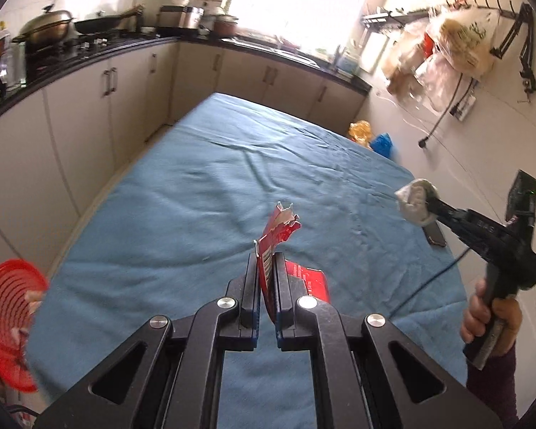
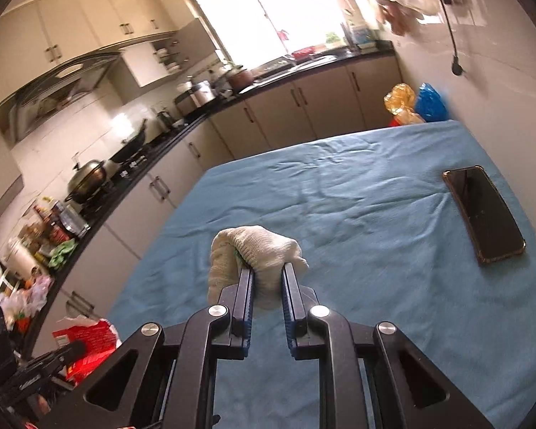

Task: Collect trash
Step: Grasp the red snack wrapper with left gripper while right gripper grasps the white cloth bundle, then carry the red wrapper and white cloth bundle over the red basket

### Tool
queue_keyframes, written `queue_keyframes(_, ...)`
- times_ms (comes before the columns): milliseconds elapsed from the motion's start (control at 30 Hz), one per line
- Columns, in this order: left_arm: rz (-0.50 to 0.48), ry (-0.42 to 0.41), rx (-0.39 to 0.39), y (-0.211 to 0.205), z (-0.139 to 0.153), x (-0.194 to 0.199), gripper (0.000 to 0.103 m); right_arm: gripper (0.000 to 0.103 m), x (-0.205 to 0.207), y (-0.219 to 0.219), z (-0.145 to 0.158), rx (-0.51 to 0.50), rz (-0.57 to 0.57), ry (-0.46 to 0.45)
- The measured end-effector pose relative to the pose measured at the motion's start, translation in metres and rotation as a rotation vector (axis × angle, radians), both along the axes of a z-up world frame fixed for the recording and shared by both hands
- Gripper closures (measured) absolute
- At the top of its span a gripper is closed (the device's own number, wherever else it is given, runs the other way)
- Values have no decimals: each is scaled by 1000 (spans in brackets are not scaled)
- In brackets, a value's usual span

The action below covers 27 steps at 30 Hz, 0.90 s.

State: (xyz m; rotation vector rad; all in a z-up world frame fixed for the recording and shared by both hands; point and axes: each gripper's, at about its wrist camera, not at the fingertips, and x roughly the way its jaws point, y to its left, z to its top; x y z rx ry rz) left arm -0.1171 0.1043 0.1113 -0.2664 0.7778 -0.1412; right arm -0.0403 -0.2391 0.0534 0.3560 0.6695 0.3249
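My left gripper (image 1: 266,262) is shut on a torn red wrapper (image 1: 280,230), which sticks up past the fingertips above the blue-clothed table (image 1: 196,196). To the right, a hand (image 1: 489,314) holds my right gripper (image 1: 428,203), with a white knitted wad (image 1: 412,200) at its tip. In the right wrist view the right gripper (image 2: 268,271) is shut on that wad (image 2: 257,250), which bulges over the left finger. The red wrapper (image 2: 89,336) and the left gripper (image 2: 64,354) show at the lower left, blurred.
A red plastic basket (image 1: 7,321) sits off the table's left edge. A black phone (image 2: 484,212) lies on the cloth (image 2: 375,214) at the right. Orange (image 2: 400,102) and blue (image 2: 430,102) bags stand past the far corner. Kitchen counters run along the left and back.
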Motion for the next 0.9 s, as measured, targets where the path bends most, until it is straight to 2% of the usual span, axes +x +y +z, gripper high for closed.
queue_keyframes(133,60,-35,24,22,3,-30,97,87,-28,24,4,-7,51,-14)
queue_keyframes(367,253,-79,159,60,-10,-68,97,87,-69,74,5,-21,162,-44)
queue_keyframes(633,345,-49,154,98,-25,-93,97,87,-98,129,0,-31,285,-65)
queue_keyframes(900,427,-51,227,122,-27,-112,97,87,-116,185,-10,-50,399,-59)
